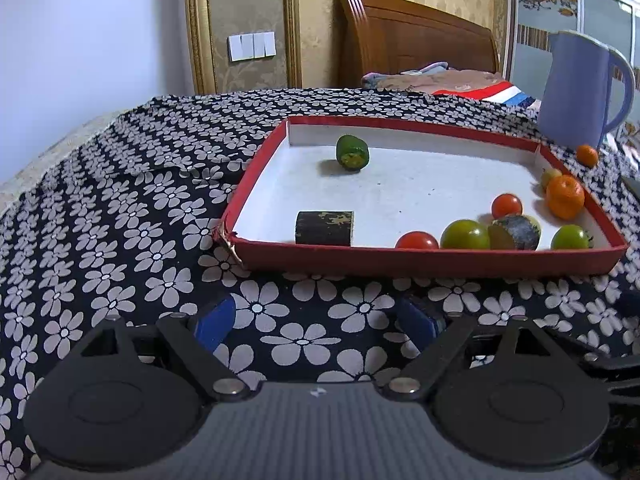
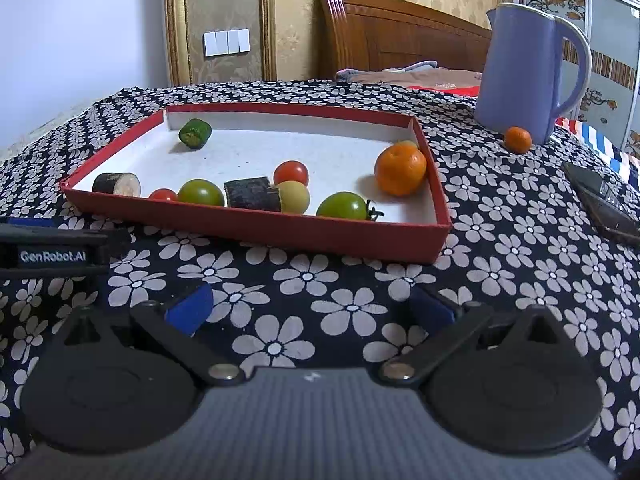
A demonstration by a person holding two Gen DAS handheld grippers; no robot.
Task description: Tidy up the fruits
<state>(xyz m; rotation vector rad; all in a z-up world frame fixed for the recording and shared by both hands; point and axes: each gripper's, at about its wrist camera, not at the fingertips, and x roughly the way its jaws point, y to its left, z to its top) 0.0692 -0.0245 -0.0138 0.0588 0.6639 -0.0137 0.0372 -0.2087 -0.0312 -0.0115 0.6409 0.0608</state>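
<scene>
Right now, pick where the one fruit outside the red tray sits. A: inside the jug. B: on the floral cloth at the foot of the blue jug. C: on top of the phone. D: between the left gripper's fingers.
B: the small orange rests on the floral cloth against the base of the blue jug, outside the red tray.

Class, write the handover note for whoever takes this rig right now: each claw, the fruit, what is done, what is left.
Left claw: open, holding nothing, low over the cloth before the red tray.
Right claw: the same.
In the tray: big orange, tomatoes, cut pieces.
Outside: small orange by the blue jug.
Left, probably: move that small orange into the tray.
</scene>
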